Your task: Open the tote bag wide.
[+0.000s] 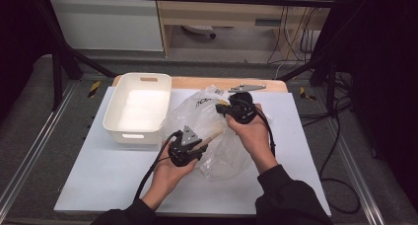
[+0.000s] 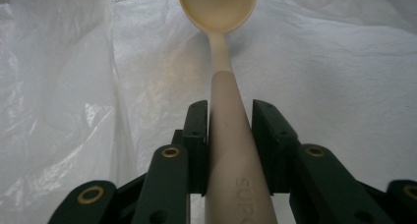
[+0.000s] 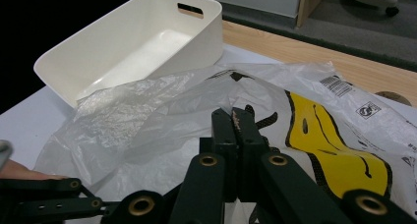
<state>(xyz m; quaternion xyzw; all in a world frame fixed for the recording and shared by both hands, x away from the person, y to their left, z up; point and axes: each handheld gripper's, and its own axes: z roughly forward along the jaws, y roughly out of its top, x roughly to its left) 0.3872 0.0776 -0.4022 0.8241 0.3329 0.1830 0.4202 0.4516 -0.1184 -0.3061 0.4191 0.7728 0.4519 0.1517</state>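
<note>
spoon (image 2: 227, 111) clamped in my left jaws over the bag (image 1: 217, 136); right jaws pinch bag edge, tub (image 1: 138, 106) at ten o'clock.

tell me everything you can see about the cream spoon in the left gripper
The cream-coloured spoon looks like smooth matte plastic or silicone, with a round shallow bowl, a thin neck and a thicker tapered handle bearing embossed letters. It points straight away from the left gripper, whose black fingers clamp the handle on both sides. Its bowl lies over the crinkled translucent white plastic bag; whether it touches the bag cannot be told. In the high view the handle end sticks out past the gripper.
</note>
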